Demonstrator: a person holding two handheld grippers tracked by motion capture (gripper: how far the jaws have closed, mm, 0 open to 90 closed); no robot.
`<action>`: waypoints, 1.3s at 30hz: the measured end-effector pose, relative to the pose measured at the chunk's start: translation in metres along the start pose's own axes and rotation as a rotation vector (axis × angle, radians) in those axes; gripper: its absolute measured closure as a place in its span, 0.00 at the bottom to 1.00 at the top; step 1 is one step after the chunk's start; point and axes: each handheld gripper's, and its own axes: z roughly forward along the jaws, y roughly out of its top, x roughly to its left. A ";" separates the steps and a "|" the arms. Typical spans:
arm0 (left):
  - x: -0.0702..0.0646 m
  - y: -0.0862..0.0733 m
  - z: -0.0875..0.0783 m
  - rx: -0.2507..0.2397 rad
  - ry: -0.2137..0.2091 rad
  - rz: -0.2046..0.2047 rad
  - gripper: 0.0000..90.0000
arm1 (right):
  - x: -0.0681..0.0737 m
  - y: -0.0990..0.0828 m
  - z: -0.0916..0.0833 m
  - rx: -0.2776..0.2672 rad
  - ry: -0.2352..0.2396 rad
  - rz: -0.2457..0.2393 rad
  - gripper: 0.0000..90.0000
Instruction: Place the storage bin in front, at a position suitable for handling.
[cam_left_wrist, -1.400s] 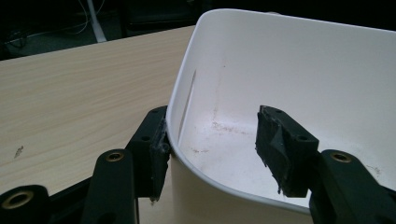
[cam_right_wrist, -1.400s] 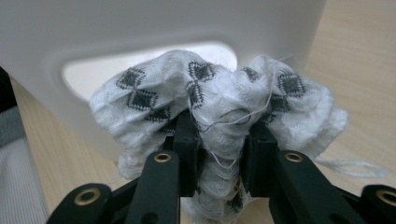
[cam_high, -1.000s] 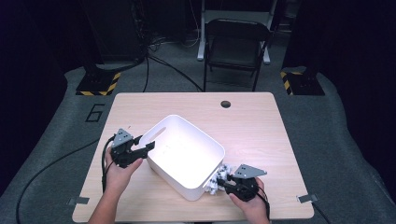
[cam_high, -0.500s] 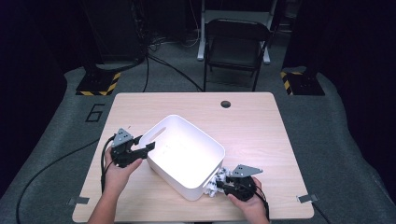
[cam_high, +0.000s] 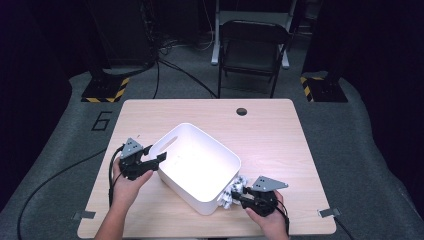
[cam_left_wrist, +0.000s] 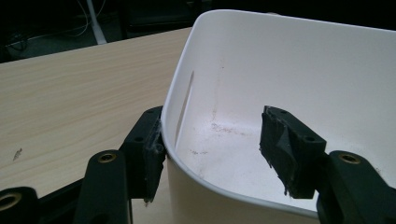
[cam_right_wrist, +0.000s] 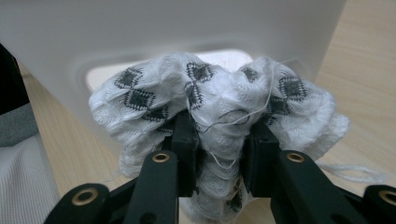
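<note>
A white plastic bin (cam_high: 196, 196) stands at an angle on the table, its inside bare (cam_left_wrist: 289, 65). My left gripper (cam_high: 156, 154) straddles the bin's left rim, one jaw outside against the wall and the other inside, clear of it. These jaws (cam_left_wrist: 215, 140) have just been opening and stand open. My right gripper (cam_high: 240, 196) is at the bin's near right wall (cam_right_wrist: 187, 28), by its handle slot. It (cam_right_wrist: 219, 140) is shut on a bunched white cloth with black diamonds (cam_right_wrist: 219, 93), also seen as a small wad (cam_high: 233, 190).
The wooden table (cam_high: 280, 140) has a round cable hole (cam_high: 242, 111) near its far edge. A folding chair (cam_high: 252, 45) stands behind the table. Yellow-black striped bases (cam_high: 102, 92) sit on the floor at both far corners.
My right hand has shifted slightly beside the bin, with the cloth still gripped. The left hand has stayed at the rim.
</note>
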 end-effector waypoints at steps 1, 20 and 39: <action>0.000 0.000 0.000 0.002 0.001 -0.001 0.46 | -0.003 -0.005 0.006 0.042 0.001 0.017 0.78; -0.004 0.001 0.000 0.017 0.027 -0.004 0.44 | 0.013 0.021 -0.028 -0.125 0.023 -0.027 0.78; -0.008 0.001 0.000 0.031 0.031 0.006 0.43 | 0.014 0.027 -0.026 -0.103 -0.004 -0.019 0.78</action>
